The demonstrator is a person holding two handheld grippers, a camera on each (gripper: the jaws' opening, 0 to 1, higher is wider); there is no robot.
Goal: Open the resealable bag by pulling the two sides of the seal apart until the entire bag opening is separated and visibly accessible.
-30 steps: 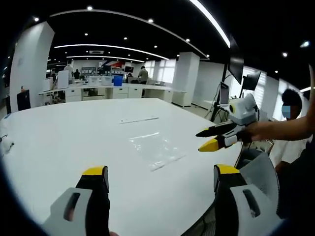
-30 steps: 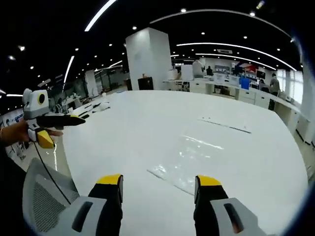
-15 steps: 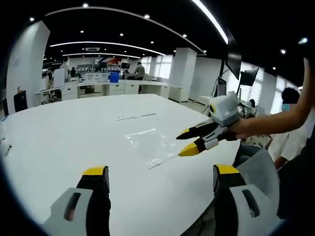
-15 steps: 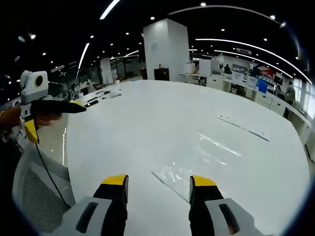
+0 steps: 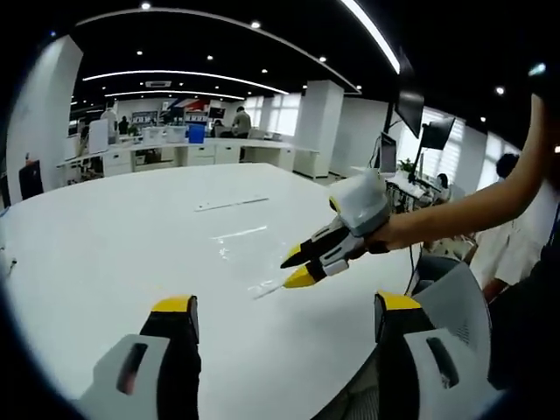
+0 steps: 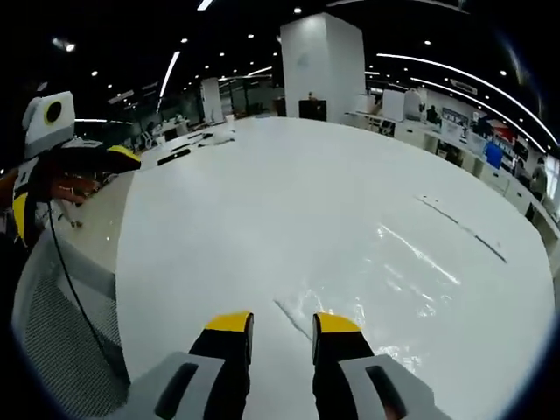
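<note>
While the clear resealable bag point(image 6: 398, 289) is lying flat on the white worktop point(image 6: 254, 219), the right gripper point(image 6: 283, 325) is lining up on its near corner, jaws parted, gripping nothing. Left gripper point(image 5: 284, 306) is hanging back, jaws wide (empty too). Next it's needing a pinch on the seal edge; plenty of bare room around.

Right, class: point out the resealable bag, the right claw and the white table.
resealable bag point(image 6: 411, 289), right gripper view, on its clear crinkled middle.
right claw point(image 5: 297, 265), left gripper view, between its yellow tips.
white table point(image 5: 105, 236), left gripper view, on bare tabletop.
</note>
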